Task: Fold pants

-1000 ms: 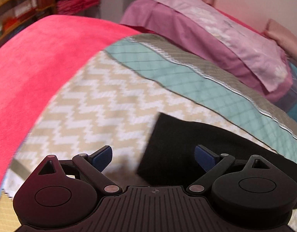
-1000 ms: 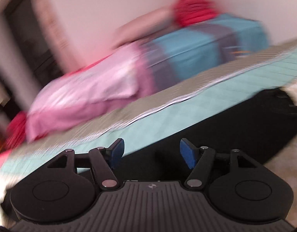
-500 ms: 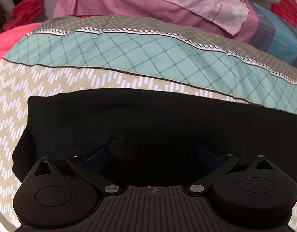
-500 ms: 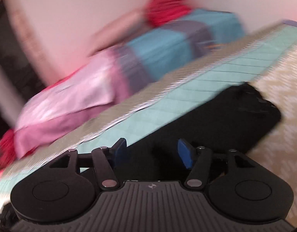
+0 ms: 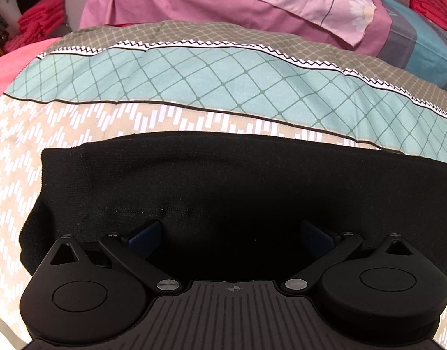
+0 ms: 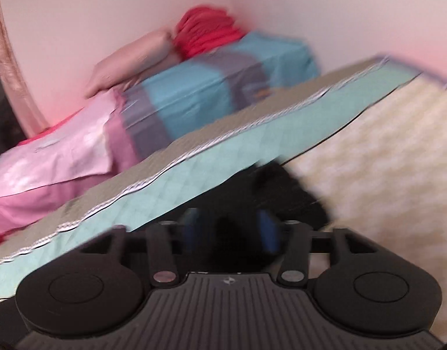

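Observation:
Black pants [image 5: 223, 175] lie flat across the patterned bedspread [image 5: 194, 87], their left end squared off. My left gripper [image 5: 230, 234] points steeply down onto them, open wide, with dark cloth spread under and between its blue fingers [image 5: 144, 236]. In the blurred right wrist view the other end of the pants [image 6: 281, 192] lies bunched at the border between the teal and beige bands. My right gripper [image 6: 230, 230] is low at that end, its jaws closing with black cloth in the gap between them; the pads do not visibly press on it.
Pink pillows [image 5: 223, 0] and a blue striped one [image 6: 209, 93] line the far side of the bed against the wall. Red cloth [image 6: 209, 32] sits on the blue one. A pink blanket [image 5: 8, 70] covers the bed at left, with folded red towels [image 5: 40, 20] beyond.
My left gripper swung from the pants' corner down over the cloth, then held still. My right gripper moved along the pants to their far end and its jaws narrowed.

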Tool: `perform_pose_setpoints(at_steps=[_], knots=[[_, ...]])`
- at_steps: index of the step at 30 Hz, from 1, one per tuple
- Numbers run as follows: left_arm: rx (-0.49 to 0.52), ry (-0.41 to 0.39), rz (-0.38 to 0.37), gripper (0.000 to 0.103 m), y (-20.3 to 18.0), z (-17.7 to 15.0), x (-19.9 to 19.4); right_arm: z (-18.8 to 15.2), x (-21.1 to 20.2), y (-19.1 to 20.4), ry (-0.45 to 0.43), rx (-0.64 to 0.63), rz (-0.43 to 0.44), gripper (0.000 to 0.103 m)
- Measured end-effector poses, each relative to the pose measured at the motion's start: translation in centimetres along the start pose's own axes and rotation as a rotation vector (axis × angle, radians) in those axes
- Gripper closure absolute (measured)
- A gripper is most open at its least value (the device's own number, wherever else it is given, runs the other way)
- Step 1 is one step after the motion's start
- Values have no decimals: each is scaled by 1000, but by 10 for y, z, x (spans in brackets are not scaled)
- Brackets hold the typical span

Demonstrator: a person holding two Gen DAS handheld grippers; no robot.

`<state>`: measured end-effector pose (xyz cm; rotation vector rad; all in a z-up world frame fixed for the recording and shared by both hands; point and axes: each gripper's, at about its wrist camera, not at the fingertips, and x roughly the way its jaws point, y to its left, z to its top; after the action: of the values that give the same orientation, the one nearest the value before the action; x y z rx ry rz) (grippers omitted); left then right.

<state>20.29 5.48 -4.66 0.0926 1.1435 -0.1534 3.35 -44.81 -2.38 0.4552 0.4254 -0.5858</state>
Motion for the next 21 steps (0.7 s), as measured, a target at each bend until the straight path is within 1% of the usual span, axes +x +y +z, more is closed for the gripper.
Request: perform_pose_setpoints(at_steps=[1, 2, 3, 5, 7, 8, 9, 10, 11, 14, 18, 21], knots=[[0, -1, 1, 0, 0, 0, 0, 0, -14, -11, 12, 27, 18, 45], [1, -1, 1, 0, 0, 0, 0, -6, -24, -14, 36, 64, 56, 40], [0, -2, 1, 0, 0, 0, 0, -11, -30, -19, 73, 100, 105, 31], [0, -3, -1, 0, 0, 0, 0, -28, -39, -23, 169, 163, 186, 27], [1, -2, -1, 0, 0, 0, 1, -47, -38, -23, 284, 216, 263, 26], [-1, -2, 0, 0, 0, 0, 0, -52, -33, -22, 323, 228, 294, 26], [-1, -2, 0, 0, 0, 0, 0, -56, -28, -18, 327, 213, 301, 24], [2, -2, 0, 0, 0, 0, 0, -55, -26, -13, 291, 182, 294, 24], [3, -1, -1, 0, 0, 0, 1, -52, -20, -8, 287, 169, 291, 24], [5, 1, -5, 0, 1, 0, 1, -40, 7, 0, 251, 210, 295, 19], [6, -3, -5, 0, 1, -1, 1, -24, 41, 6, 192, 234, 297, 19], [5, -8, -5, 0, 1, -2, 0, -25, 48, 4, 150, 330, 284, 18]])
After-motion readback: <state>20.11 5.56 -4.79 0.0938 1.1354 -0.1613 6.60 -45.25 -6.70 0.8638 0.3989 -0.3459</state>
